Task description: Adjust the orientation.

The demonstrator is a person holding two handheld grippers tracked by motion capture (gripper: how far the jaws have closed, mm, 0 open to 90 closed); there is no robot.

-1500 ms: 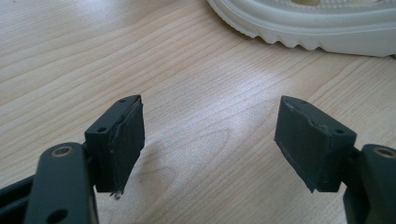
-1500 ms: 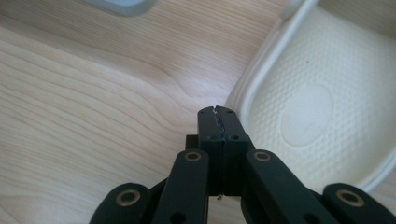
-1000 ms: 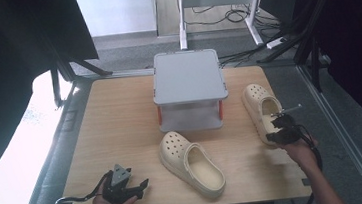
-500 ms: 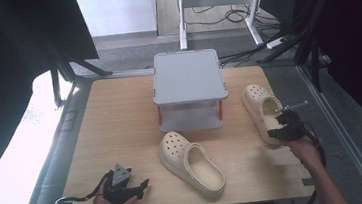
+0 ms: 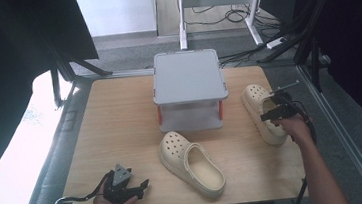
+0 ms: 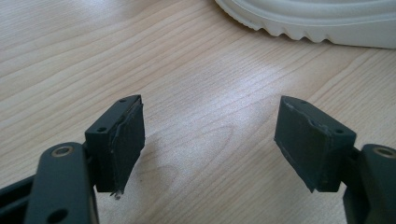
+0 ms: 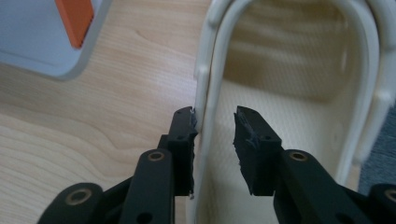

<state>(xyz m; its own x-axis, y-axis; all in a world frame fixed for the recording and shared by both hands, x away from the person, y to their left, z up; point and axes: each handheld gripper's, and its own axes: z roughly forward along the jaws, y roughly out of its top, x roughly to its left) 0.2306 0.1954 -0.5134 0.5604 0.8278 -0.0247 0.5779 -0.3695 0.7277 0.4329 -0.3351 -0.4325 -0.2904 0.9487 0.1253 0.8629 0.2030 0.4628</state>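
My right gripper straddles the side wall of the right clog, which lies at the desk's right edge, just beside the grey stand. Its jaws have just been opening and no longer pinch the wall between them, after being clamped on it a second ago. My left gripper rests jaws wide and empty on bare desk near the front edge, unmoved, with open room around the middle clog.
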